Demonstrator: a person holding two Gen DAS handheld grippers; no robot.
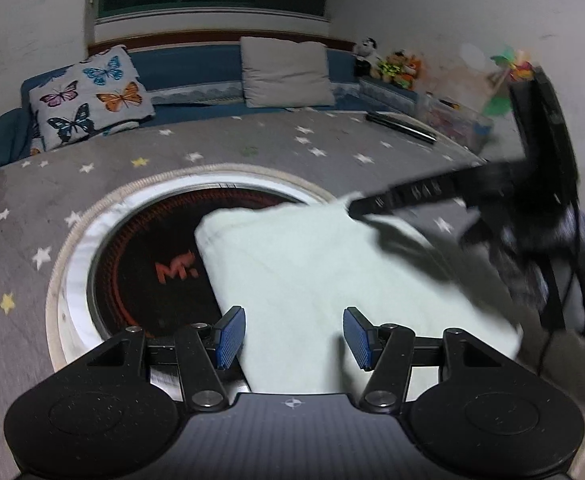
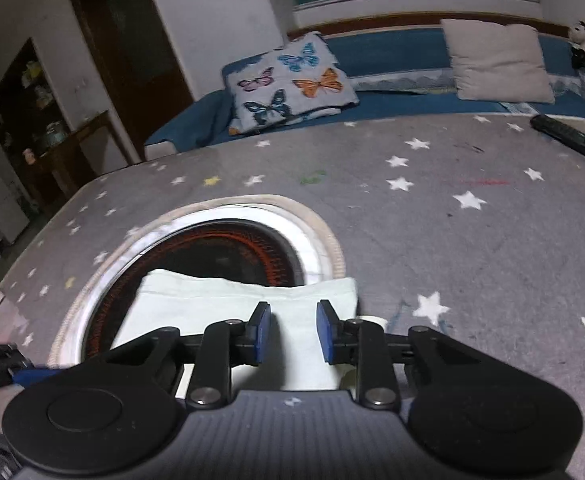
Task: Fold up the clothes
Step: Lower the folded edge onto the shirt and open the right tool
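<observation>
Pale mint cloth (image 1: 332,280), soft and folded into a thick rectangle, lies on the grey star-printed table cover (image 1: 252,148), half over the round black insert (image 1: 148,264) with its orange-red ringed markings and white braided rim. My left gripper (image 1: 294,338) stands with its jaws wide apart above the cloth's near edge, blue ribbed pads (image 1: 230,336) holding nothing. My right gripper (image 2: 294,332) hangs over the cloth's right end, jaws parted with fabric showing between them; whether the pads touch it I cannot tell. From the left wrist view, that gripper is a dark motion-blurred shape. A butterfly-print pillow (image 1: 88,96) and a plain grey cushion (image 1: 286,72) rest on the blue bench behind.
</observation>
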